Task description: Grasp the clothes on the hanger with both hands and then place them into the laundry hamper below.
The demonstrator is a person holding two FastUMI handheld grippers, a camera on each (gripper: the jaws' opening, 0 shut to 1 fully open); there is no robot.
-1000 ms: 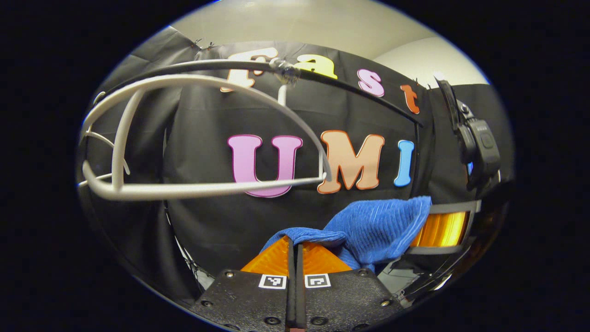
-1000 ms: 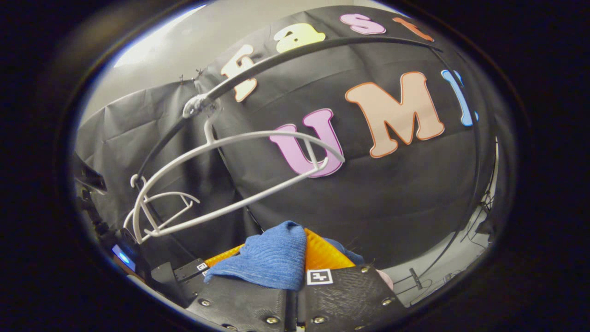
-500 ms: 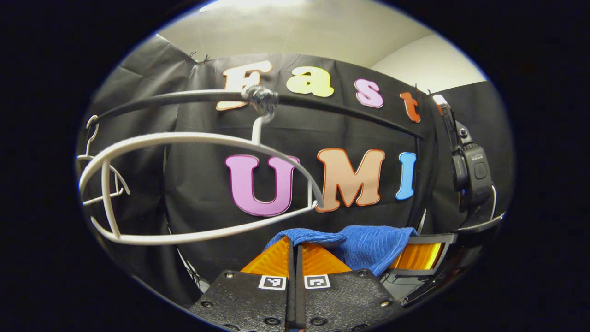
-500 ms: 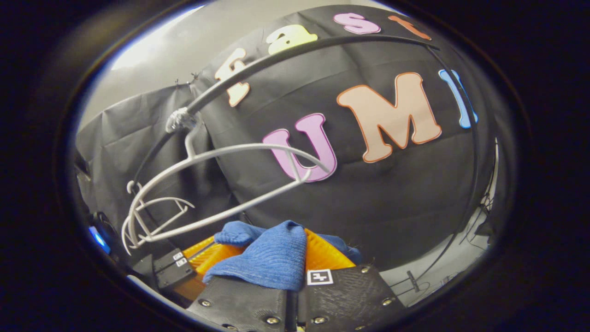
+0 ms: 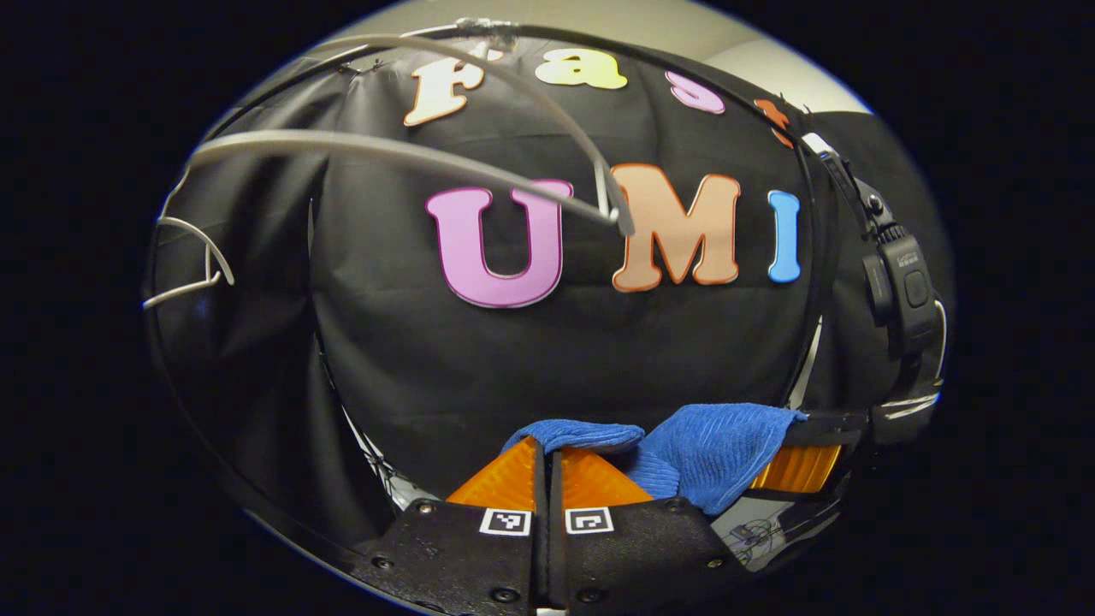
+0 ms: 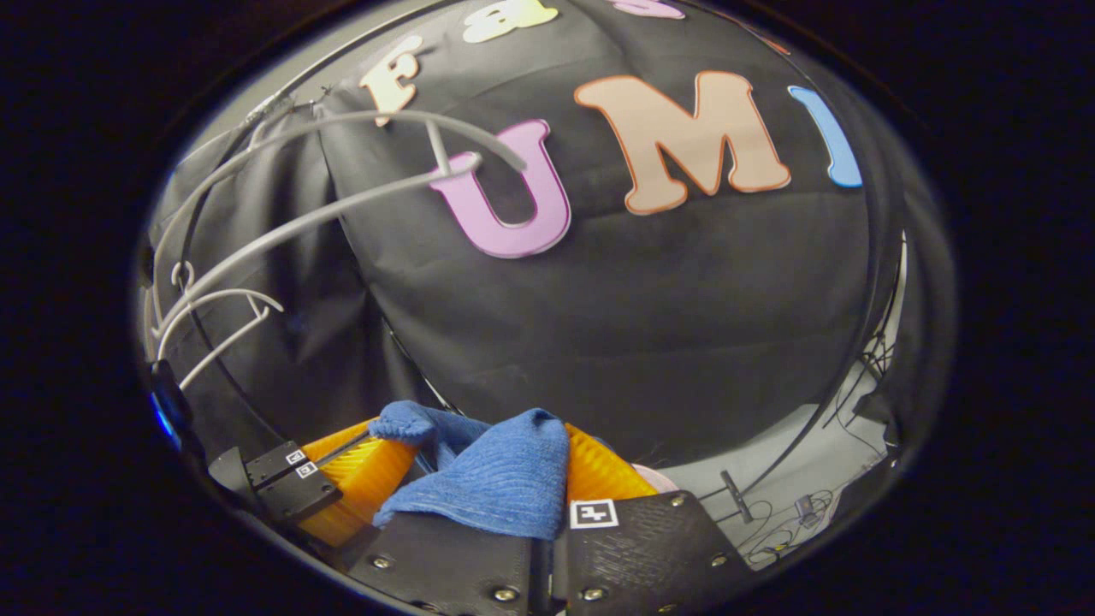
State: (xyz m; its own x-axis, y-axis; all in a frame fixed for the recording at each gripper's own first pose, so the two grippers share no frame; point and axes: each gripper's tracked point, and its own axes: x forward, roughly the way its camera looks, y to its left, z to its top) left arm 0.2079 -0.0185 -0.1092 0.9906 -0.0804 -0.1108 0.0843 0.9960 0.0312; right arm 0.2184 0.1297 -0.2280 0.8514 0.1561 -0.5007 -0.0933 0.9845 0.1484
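Both grippers have dropped since half a second ago: the white hanger (image 5: 402, 154) that sat level with my left gripper's fingers now rides high in the left gripper view, and it has slid to the upper left of the right gripper view as well (image 6: 325, 214). It hangs bare from the dark rail (image 5: 684, 68), which arcs across the top of the booth.

My left gripper (image 5: 547, 466) has its fingers pressed together, and an edge of the blue cloth (image 5: 693, 449) is pinched between their tips, bunched over them. From there the cloth stretches to my right, where its other end goes into the right gripper (image 5: 791, 458), seen farther off at the right edge of the left gripper view with its camera block above it.

From the right gripper view, the right gripper (image 6: 556, 462) is likewise clamped on the blue cloth (image 6: 488, 479), which drapes over its left finger and hides most of it. The cloth runs off to the left to the left gripper (image 6: 359, 466), whose fingers are closed on the far corner. So the garment is off the hanger and held in the air between my two grippers, well below the rail.

A second, smaller hanger (image 5: 192, 269) hangs at the left. Cables (image 6: 796, 513) lie on the pale floor at the lower right of the right gripper view.
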